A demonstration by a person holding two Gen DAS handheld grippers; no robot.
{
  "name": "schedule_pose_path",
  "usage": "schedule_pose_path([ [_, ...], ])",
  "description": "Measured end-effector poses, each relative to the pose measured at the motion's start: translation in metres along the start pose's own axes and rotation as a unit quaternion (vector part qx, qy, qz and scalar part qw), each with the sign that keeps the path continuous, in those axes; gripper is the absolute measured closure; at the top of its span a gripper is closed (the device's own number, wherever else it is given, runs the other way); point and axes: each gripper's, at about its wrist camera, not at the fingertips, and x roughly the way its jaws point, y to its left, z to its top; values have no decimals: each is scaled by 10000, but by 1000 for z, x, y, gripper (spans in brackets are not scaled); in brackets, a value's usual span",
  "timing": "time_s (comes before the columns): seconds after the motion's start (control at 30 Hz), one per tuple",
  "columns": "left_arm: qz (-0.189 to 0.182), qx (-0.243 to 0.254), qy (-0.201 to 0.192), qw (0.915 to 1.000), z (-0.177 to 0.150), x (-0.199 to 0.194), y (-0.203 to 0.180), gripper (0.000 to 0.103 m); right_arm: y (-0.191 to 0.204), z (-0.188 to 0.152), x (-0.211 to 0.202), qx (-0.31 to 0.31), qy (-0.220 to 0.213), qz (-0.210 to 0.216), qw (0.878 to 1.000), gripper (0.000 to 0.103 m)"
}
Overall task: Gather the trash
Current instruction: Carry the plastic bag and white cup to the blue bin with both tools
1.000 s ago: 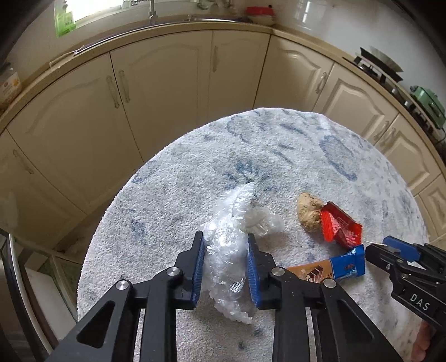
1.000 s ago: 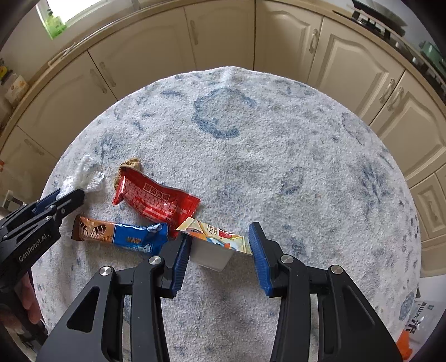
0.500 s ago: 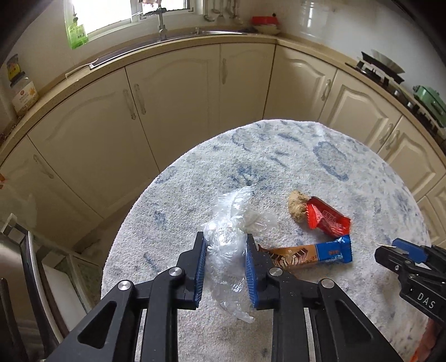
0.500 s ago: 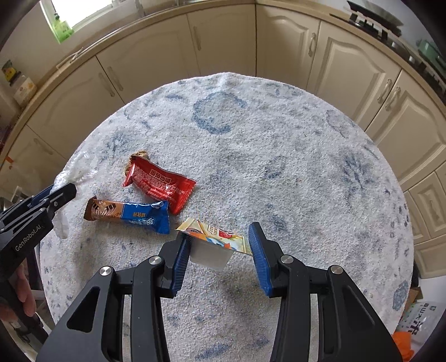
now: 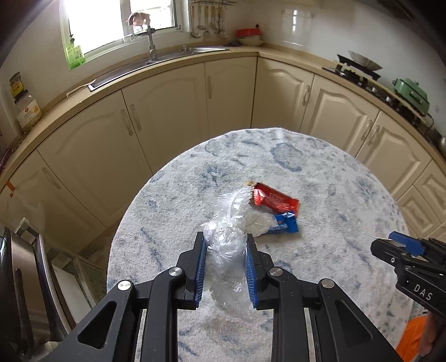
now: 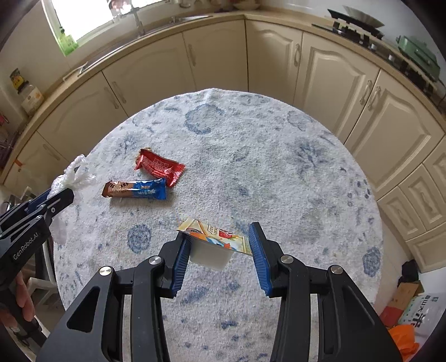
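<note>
My left gripper (image 5: pixel 225 267) is shut on a crumpled clear plastic bag (image 5: pixel 230 250) and holds it above the round table; the gripper also shows in the right wrist view (image 6: pixel 60 196) with the bag (image 6: pixel 74 175). My right gripper (image 6: pixel 220 253) is shut on a small white cup with a peeled colourful foil lid (image 6: pixel 211 245), lifted above the table. It shows at the right edge of the left wrist view (image 5: pixel 395 245). A red wrapper (image 6: pixel 160 168) and a brown-and-blue snack bar wrapper (image 6: pixel 135 190) lie on the table; they also show in the left wrist view (image 5: pixel 276 198) (image 5: pixel 285 224).
The round table has a white-and-blue speckled cloth (image 6: pixel 264 156). Cream cabinets (image 6: pixel 217 55) curve around behind it, with a sink (image 5: pixel 167 55) and a stove (image 6: pixel 362 25). Bags and boxes (image 6: pixel 409 306) lie on the floor at the lower right.
Both grippers have risen away from the table, each keeping its item. The bag left the tabletop with my left gripper; the two wrappers stayed in place.
</note>
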Motion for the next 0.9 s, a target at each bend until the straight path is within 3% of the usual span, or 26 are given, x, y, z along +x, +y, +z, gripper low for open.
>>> schedule_pose_path([
  [0.4, -282, 567, -40, 9980, -41, -61, -76, 81, -48, -54, -51, 311, -198, -81, 9993, 61],
  [0.9, -682, 1403, 138, 9877, -73, -71, -202, 81, -160, -118, -83, 1192, -255, -293, 9921, 61],
])
